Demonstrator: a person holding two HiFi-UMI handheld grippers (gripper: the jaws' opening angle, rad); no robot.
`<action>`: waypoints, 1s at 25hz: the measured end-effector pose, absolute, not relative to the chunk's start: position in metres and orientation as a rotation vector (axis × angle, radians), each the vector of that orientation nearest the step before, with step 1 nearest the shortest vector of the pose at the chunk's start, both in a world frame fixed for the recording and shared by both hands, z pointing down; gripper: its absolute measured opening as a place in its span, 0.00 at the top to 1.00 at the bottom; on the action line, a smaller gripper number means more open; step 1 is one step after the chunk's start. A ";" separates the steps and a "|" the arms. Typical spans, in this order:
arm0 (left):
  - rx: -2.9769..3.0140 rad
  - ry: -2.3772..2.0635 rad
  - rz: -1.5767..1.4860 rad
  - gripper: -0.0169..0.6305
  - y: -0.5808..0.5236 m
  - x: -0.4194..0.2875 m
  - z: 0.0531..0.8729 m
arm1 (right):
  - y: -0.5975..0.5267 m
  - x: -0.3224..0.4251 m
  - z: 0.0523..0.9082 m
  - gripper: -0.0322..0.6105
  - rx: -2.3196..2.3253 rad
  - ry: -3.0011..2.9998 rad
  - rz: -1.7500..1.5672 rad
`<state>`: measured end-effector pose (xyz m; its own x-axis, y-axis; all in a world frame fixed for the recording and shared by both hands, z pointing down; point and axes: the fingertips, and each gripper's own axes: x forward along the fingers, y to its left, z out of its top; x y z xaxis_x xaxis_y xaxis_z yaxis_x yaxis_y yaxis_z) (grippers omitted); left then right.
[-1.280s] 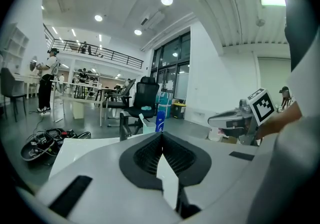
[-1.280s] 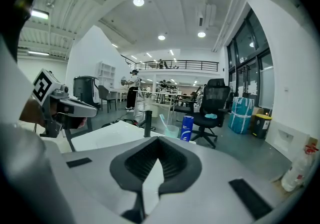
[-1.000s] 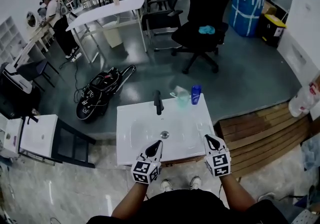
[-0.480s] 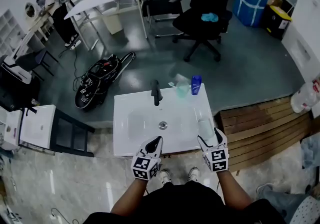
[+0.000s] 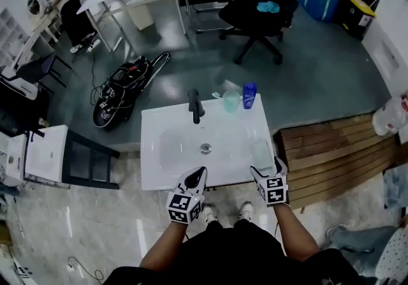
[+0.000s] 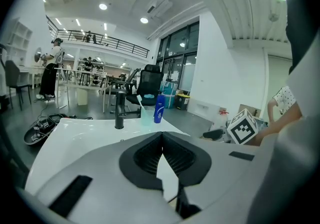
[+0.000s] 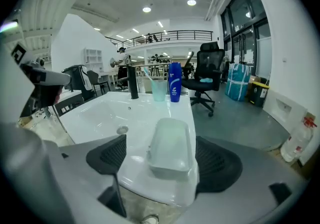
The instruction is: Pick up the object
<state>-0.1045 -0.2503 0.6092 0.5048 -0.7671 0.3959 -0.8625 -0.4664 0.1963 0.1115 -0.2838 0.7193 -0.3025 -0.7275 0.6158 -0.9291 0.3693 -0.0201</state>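
Right gripper view: the right gripper (image 7: 162, 149) is opening its fingers wide around a translucent box (image 7: 170, 143), which lies between the two dark pads, neither of them pressing on it. The box, judged to be the object to pick up, sits lengthwise on the right-hand ledge of a white washbasin (image 5: 153, 150), near the front corner. At the far rim stand a black tap (image 5: 194, 105), a pale green cup (image 5: 231, 101) and a blue bottle (image 5: 249, 95), well apart from the box. The left gripper (image 6: 161, 143) hovers over the near edge of the basin with its fingers pressed together and nothing in them.

The step in hand looks to be the approach for the grasp. To do it well, the right gripper should ease forward and low until the pads flank the middle of the box's long sides, squared to them, before closing. The ledge looks glazed and slick and the box lies close to the edge, so a lopsided touch could push it off. Close gently, as thin plastic may flex, then lift straight up.
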 end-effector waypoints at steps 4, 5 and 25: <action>2.367 -1.352 0.370 0.95 -0.248 -0.104 0.614 | -0.289 0.117 0.742 0.31 1.428 -2.067 0.562; 2.366 -1.352 0.377 0.95 -0.248 -0.104 0.616 | -0.290 0.118 0.747 0.31 1.429 -2.054 0.570; 2.379 -1.355 0.451 0.95 -0.237 -0.099 0.621 | -0.304 0.125 0.772 0.32 1.419 -1.994 0.601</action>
